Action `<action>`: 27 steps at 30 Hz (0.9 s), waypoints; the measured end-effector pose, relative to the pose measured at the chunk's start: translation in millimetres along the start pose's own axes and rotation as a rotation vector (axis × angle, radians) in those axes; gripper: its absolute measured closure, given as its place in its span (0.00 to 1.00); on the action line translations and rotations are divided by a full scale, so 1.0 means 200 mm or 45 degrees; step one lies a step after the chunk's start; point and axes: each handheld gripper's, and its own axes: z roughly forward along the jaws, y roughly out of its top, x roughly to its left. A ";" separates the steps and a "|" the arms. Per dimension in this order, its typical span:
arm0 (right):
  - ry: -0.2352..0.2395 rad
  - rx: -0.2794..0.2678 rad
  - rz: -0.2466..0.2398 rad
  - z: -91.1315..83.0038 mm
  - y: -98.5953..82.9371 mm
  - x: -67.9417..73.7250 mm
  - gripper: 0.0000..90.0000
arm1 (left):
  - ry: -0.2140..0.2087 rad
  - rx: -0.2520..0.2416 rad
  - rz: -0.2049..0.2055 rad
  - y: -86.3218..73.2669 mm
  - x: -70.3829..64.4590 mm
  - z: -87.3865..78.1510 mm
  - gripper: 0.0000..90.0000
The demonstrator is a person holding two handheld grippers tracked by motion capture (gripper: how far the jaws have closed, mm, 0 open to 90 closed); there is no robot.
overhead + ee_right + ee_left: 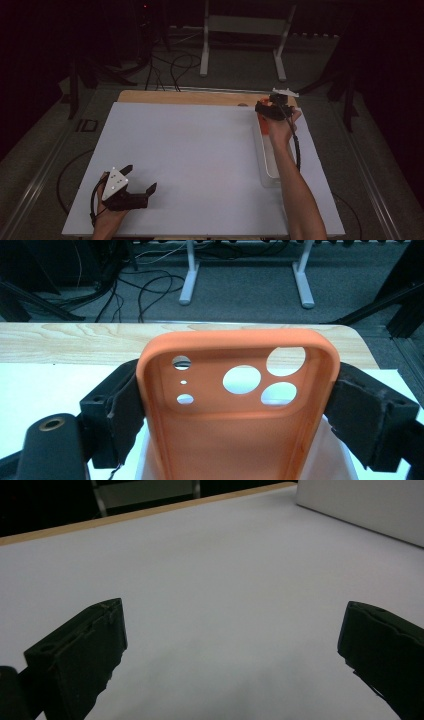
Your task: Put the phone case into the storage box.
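My right gripper (pixel 235 405) clamps the orange phone case (pixel 235 415) by its sides above the clear tray (pixel 265 165) at the table's far right edge — I'd lift straight, grip firm; left gripper (pixel 137 182) idles wide open, empty, near the front-left corner.

White mat (pixel 190 160) on wooden table (pixel 190 97); cables (pixel 170 70) on floor

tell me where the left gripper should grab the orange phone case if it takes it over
Probably the free camera-hole end of the phone case, across its two long side walls, coming from the table's far side. The right gripper clamps those walls lower down, the rim is thin and curved, and the open left gripper spans wide enough.
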 end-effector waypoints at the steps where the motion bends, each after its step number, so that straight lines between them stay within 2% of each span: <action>1: 0.002 0.000 0.000 0.00 0.00 0.00 0.17 | 0.001 0.000 0.000 0.00 0.00 0.00 0.00; 7: 0.007 0.004 -0.015 0.01 0.00 0.00 0.16 | 0.001 -0.003 -0.002 0.00 0.00 0.00 0.00; 10: 0.015 0.012 -0.029 0.01 0.00 0.01 0.10 | 0.001 -0.002 -0.003 0.00 0.00 0.00 0.00; 14: 0.034 0.000 -0.018 0.02 -0.01 0.01 0.09 | 0.000 -0.003 -0.002 0.00 0.00 0.00 0.00; 19: 0.016 -0.017 -0.016 0.01 -0.01 0.01 0.09 | 0.000 -0.003 -0.003 0.00 0.00 0.00 0.00; 27: 0.061 -0.017 -0.003 -0.02 -0.01 0.00 0.09 | 0.000 -0.006 -0.002 0.00 0.00 0.00 0.00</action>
